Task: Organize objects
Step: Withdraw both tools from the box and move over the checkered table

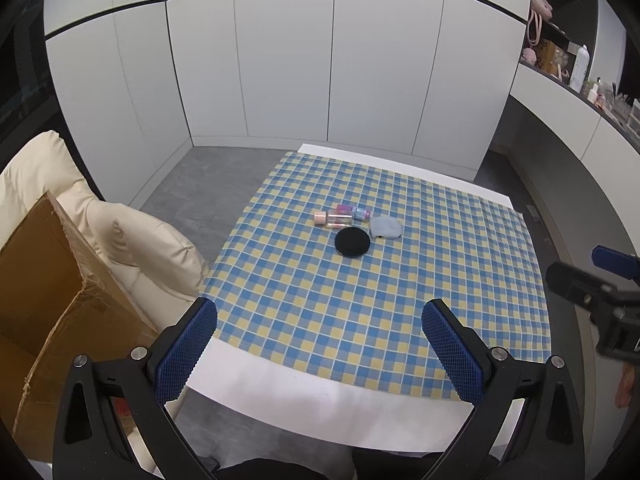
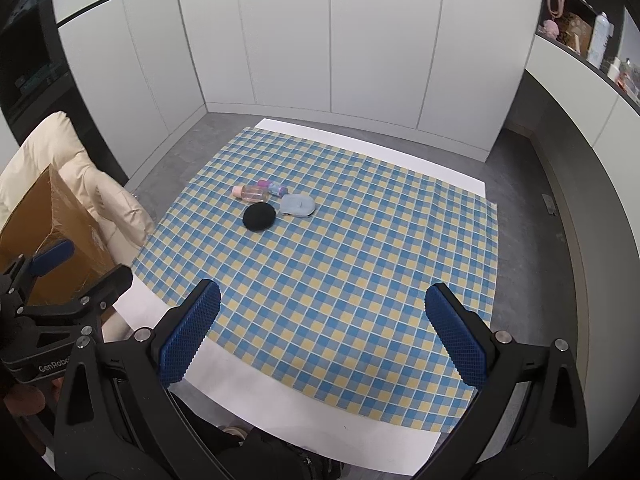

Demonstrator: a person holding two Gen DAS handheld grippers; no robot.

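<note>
White cabinets are backing a checked tablecloth (image 1: 360, 300); bottles (image 1: 340, 216), black disc (image 1: 352, 242) and grey pouch (image 1: 386, 227) are clustering mid-cloth. Both grippers, left (image 1: 320, 344) and right (image 2: 324, 336), are hovering spread and empty at the cloth's near edge, so organizing is seemingly just beginning; reaching forward comes next.

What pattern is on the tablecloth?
The tablecloth has a blue, yellow and white check, clearest in the right wrist view.

Both wrist views look down from the near edge toward 12 o'clock, sharing the checked cloth (image 1: 360, 300) (image 2: 340, 260).
</note>
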